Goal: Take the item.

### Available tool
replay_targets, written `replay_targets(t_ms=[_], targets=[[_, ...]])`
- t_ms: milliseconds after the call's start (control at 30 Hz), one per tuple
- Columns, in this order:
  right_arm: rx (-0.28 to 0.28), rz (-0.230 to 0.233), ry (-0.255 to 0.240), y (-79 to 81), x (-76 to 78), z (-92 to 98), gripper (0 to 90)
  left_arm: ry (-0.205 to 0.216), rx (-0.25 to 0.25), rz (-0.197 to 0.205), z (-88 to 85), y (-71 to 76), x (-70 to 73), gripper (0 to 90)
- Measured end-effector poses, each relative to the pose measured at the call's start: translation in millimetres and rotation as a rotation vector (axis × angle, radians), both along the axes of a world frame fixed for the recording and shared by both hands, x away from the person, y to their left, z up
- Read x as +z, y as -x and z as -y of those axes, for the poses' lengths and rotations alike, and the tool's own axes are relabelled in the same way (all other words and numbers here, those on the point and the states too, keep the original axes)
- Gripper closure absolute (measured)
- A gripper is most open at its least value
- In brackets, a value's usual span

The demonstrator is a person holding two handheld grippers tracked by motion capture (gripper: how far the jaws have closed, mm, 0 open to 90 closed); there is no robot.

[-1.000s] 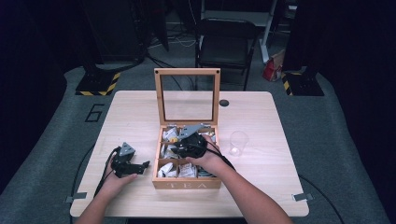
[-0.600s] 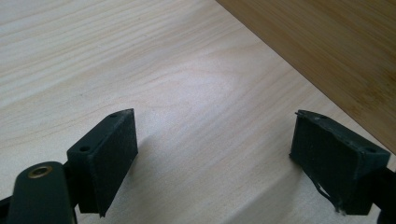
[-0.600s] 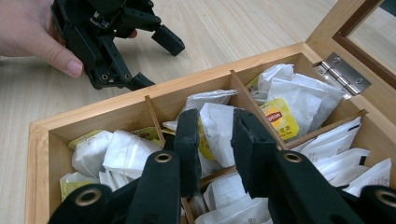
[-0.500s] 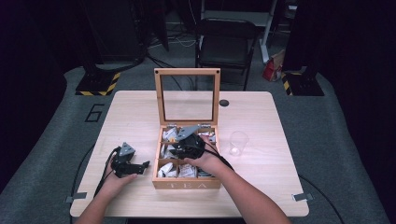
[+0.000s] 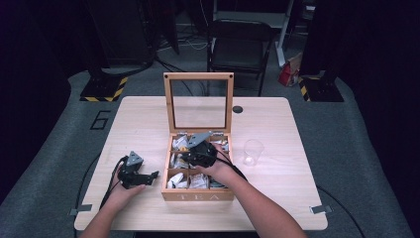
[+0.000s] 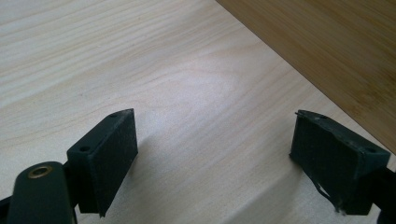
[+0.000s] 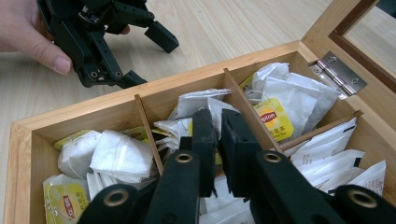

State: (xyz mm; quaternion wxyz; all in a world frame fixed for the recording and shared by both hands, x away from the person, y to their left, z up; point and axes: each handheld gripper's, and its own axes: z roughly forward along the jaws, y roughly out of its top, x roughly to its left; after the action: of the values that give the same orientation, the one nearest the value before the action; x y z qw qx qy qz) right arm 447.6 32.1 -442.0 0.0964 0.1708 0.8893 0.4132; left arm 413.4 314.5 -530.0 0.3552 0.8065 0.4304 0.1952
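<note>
Over the middle compartment of the wooden tea box (image 5: 198,195) I had the right gripper (image 7: 217,135), jaws nearly together w/ a thin gap; whether they pinched a tea bag (image 7: 198,103) I couldn't tell. Bags filled the compartments, one w/ a yellow tag (image 7: 274,118). Left gripper (image 6: 215,154) rested on the table (image 5: 297,144) just beside the box's left side, jaws wide, nothing btwn them. Lid (image 5: 199,101) stood upright; clear cup (image 5: 252,151) sat right of the box.
</note>
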Motion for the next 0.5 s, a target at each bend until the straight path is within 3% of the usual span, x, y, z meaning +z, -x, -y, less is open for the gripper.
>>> replay_targets(t_ms=[500], targets=[[0.009, 0.000, -0.018, -3.6, 10.8, -0.5, 89.7, -0.002, -0.003, -0.001, -0.2, 0.0, 0.1, 14.2]])
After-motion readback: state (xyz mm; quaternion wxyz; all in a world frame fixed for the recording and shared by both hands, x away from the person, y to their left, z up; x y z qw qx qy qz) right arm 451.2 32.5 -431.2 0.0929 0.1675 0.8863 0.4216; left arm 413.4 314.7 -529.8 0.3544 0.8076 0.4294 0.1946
